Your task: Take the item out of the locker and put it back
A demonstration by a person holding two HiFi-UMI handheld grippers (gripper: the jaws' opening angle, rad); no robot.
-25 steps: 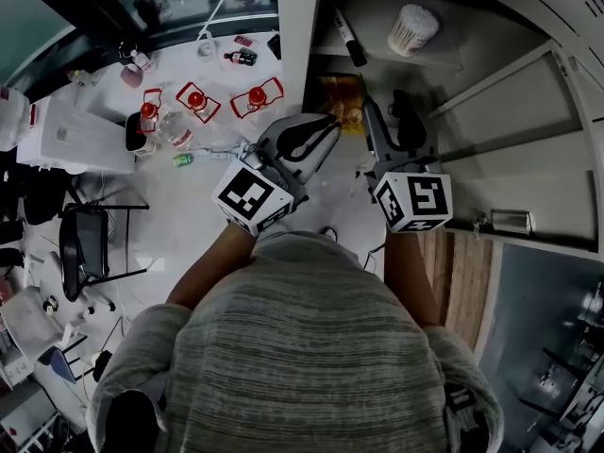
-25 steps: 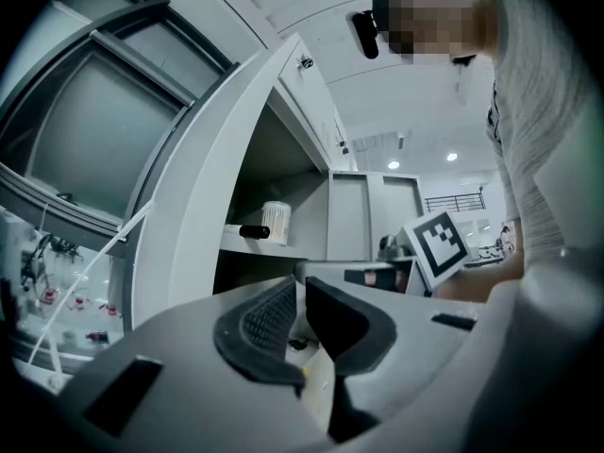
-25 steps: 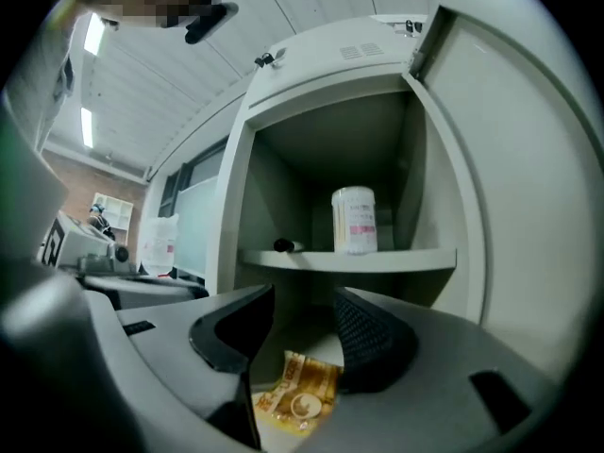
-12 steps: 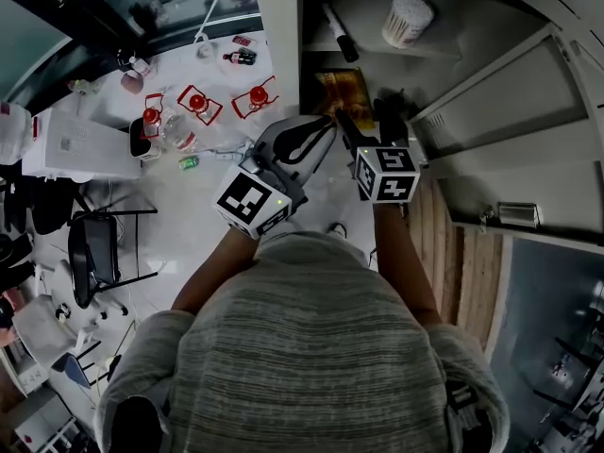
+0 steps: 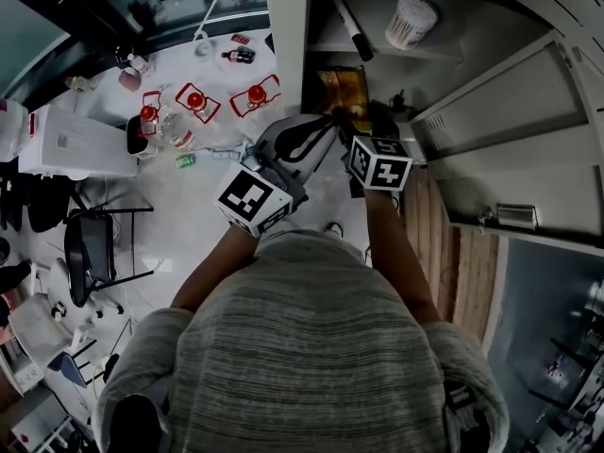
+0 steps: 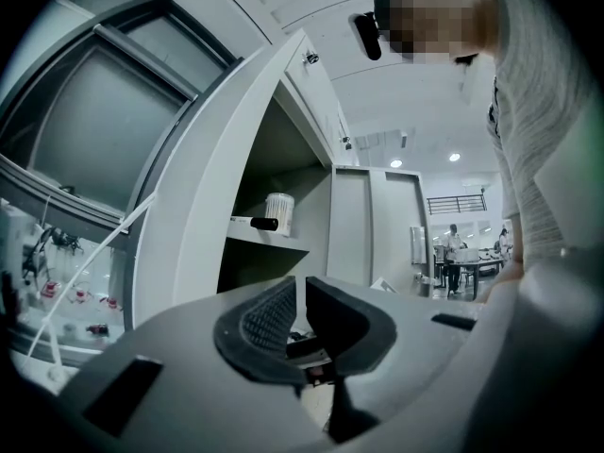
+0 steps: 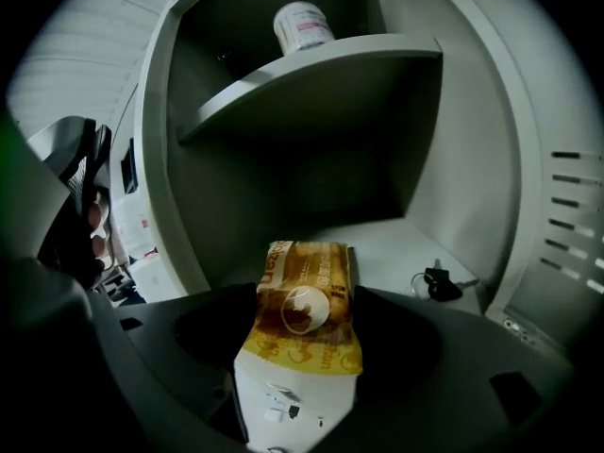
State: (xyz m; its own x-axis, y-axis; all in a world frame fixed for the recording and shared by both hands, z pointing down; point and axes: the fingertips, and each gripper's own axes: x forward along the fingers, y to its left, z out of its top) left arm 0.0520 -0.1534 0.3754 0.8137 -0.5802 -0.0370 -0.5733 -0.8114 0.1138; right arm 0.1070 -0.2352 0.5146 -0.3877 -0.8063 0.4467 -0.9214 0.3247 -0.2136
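**Right tool open around the snack packet on the locker's floor**

The right tool (image 5: 367, 124) reaches into the open locker (image 7: 408, 163). Its jaws are spread wide and have just been opening. The orange snack packet (image 7: 304, 300) lies between them on the locker's lower floor, and the pads do not press on it. A bunch of keys (image 7: 436, 282) lies just to its right, and a white tub (image 7: 303, 25) stands on the shelf above. The left tool (image 6: 300, 287) sits outside the locker, jaws closed together on nothing.
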